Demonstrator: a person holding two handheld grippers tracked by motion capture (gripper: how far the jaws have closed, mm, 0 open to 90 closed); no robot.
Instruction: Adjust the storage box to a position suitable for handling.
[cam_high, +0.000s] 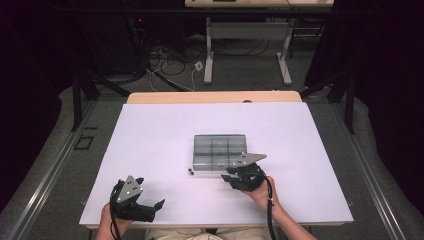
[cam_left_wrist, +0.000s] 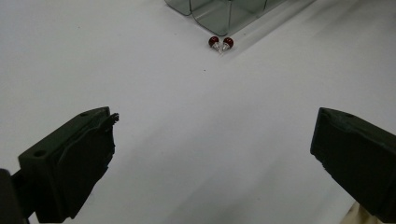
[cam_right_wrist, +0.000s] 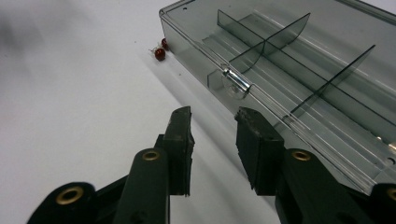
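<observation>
— Box (cam_high: 220, 151) position?
— Mid table (cam_high: 150, 145), two red beads (cam_left_wrist: 221, 43) beside its corner.
— Tongs?
— Right tongs (cam_right_wrist: 212, 122) part-open, empty, at its front edge; left tongs (cam_left_wrist: 212, 140) wide open, empty

High view looks down the table (cam_high: 150, 145); both gripper views sit low, sharing the compartment box (cam_high: 220, 151) corner.

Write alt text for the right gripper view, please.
A clear smoky-grey plastic compartment box with thin dividers and a small front latch lies closed on a white table, just ahead of the open right hand-held gripper, whose black jaws point toward the latch. Two small dark-red round beads sit by the box's far corner.
</observation>
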